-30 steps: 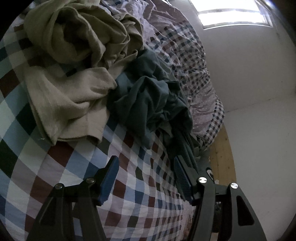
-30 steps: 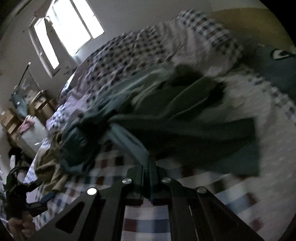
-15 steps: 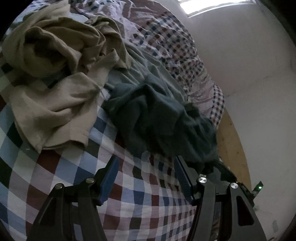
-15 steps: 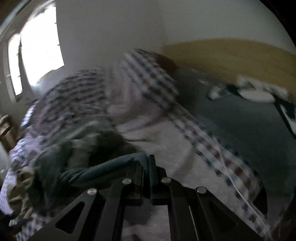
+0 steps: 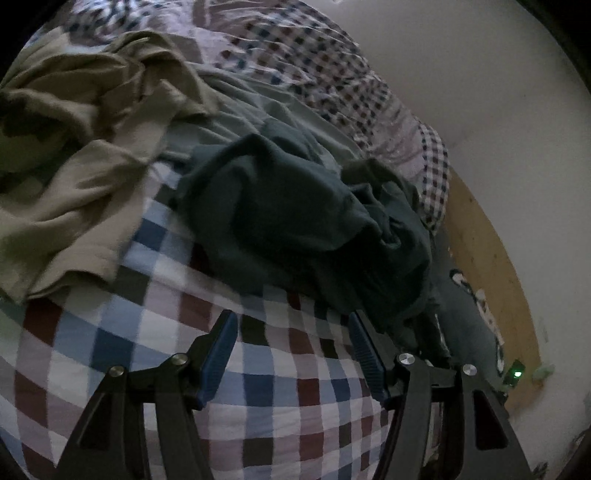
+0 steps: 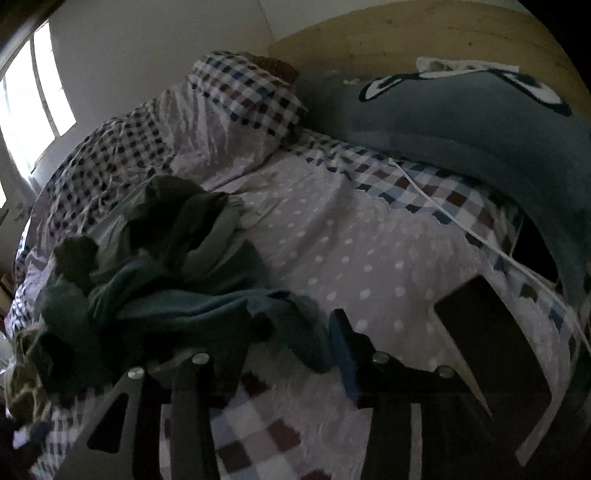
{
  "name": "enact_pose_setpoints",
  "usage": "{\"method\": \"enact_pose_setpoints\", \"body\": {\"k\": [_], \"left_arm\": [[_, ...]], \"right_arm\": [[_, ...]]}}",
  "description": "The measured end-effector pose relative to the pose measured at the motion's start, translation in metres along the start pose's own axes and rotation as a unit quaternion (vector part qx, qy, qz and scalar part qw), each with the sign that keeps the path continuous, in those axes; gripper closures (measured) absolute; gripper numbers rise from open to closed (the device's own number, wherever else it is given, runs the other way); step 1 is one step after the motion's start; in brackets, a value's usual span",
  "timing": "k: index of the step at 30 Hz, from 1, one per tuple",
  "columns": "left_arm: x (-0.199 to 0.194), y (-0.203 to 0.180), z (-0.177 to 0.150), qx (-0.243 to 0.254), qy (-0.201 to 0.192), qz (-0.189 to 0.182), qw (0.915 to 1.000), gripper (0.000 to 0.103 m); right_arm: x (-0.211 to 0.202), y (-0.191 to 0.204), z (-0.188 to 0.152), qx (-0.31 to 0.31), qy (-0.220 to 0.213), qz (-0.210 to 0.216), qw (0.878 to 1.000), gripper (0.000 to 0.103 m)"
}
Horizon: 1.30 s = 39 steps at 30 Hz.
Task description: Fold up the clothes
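Checked bedding covers the bed [image 5: 155, 373] under both of your grippers, with a pale wall and a wooden headboard [image 6: 424, 33] beyond it. On the right wrist view a window [image 6: 33, 103] glares at the far left, and a blue pillow [image 6: 480, 122] leans against the headboard with a white cable [image 6: 461, 225] trailing across the spotted sheet below it. A dark flat slab [image 6: 491, 339] lies on that sheet near your right finger.

Your left gripper [image 5: 291, 354] hangs over bare checks with its jaws well apart and nothing between them; its blue pads touch no cloth. Just ahead of it, the dark teal garment [image 5: 306, 229] lies crumpled in a heap, its near edge close to the right-hand finger. A beige garment [image 5: 74, 155] is bunched to the left of the heap, and the two touch near the top.

Your right gripper [image 6: 291, 350] is opening. A fold of the teal garment [image 6: 207, 306] drapes down between its fingers, but the pads no longer pinch it. The rest of that heap sits to the left of the gripper.
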<state>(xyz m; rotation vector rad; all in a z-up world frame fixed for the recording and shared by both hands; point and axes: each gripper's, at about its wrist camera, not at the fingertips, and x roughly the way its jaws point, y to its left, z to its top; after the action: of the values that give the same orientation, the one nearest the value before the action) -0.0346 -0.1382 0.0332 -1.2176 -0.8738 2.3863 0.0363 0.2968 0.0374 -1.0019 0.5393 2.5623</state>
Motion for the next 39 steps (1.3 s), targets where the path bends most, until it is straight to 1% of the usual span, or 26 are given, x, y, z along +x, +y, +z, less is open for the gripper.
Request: {"method": "enact_pose_setpoints", "body": {"k": [3, 5, 7, 10, 12, 16, 19, 20, 22, 25, 28, 30, 33, 37, 38, 39], "left_arm": [[0.006, -0.013, -0.004, 0.028, 0.001, 0.007, 0.9996, 0.034], [0.009, -0.021, -0.007, 0.045, -0.003, 0.014, 0.9989, 0.031], [0.011, -0.026, -0.008, 0.055, -0.008, 0.017, 0.9983, 0.028], [0.016, -0.034, -0.010, 0.062, -0.012, 0.011, 0.9979, 0.028], [0.016, -0.041, -0.010, 0.068, -0.023, 0.001, 0.9974, 0.028], [0.013, -0.060, -0.010, 0.086, -0.045, -0.040, 0.9945, 0.027], [0.013, -0.084, -0.015, 0.118, -0.055, -0.053, 0.9901, 0.025], [0.015, -0.095, -0.019, 0.137, -0.053, -0.048, 0.9879, 0.025], [0.019, -0.117, -0.026, 0.177, -0.050, -0.037, 0.9822, 0.025], [0.030, -0.147, -0.044, 0.237, -0.049, -0.021, 0.9701, 0.025], [0.046, -0.171, -0.059, 0.271, -0.048, 0.009, 0.9615, 0.025], [0.059, -0.188, -0.065, 0.300, -0.058, 0.038, 0.9513, 0.025], [0.080, -0.211, -0.071, 0.342, -0.070, 0.086, 0.9330, 0.025], [0.107, -0.224, -0.078, 0.365, -0.068, 0.137, 0.9182, 0.026], [0.114, -0.226, -0.078, 0.368, -0.068, 0.151, 0.9148, 0.030], [0.121, -0.227, -0.078, 0.369, -0.069, 0.166, 0.9119, 0.036]], "right_arm": [[-0.002, 0.013, -0.011, -0.021, 0.008, 0.017, 1.000, 0.053], [-0.005, 0.019, -0.019, -0.022, 0.005, 0.024, 0.999, 0.049], [-0.002, 0.028, -0.028, -0.031, 0.009, 0.029, 0.999, 0.041], [0.009, 0.040, -0.041, -0.046, 0.048, 0.051, 0.996, 0.041], [0.011, 0.052, -0.050, -0.060, 0.058, 0.077, 0.993, 0.041], [0.000, 0.078, -0.061, -0.103, 0.034, 0.126, 0.986, 0.041], [-0.005, 0.086, -0.060, -0.113, 0.029, 0.170, 0.979, 0.041], [-0.009, 0.086, -0.057, -0.117, 0.023, 0.177, 0.977, 0.041], [-0.016, 0.080, -0.049, -0.113, 0.009, 0.187, 0.976, 0.041], [-0.020, 0.059, -0.031, -0.083, -0.011, 0.187, 0.979, 0.041], [-0.018, 0.034, -0.017, -0.035, -0.014, 0.186, 0.982, 0.041], [-0.015, 0.016, -0.008, 0.001, -0.011, 0.189, 0.982, 0.041], [-0.017, -0.002, 0.002, 0.033, -0.016, 0.196, 0.980, 0.041], [-0.020, -0.019, 0.013, 0.060, -0.024, 0.210, 0.976, 0.041], [-0.020, -0.021, 0.013, 0.065, -0.024, 0.212, 0.975, 0.041], [-0.020, -0.023, 0.014, 0.070, -0.023, 0.213, 0.974, 0.041]]}}
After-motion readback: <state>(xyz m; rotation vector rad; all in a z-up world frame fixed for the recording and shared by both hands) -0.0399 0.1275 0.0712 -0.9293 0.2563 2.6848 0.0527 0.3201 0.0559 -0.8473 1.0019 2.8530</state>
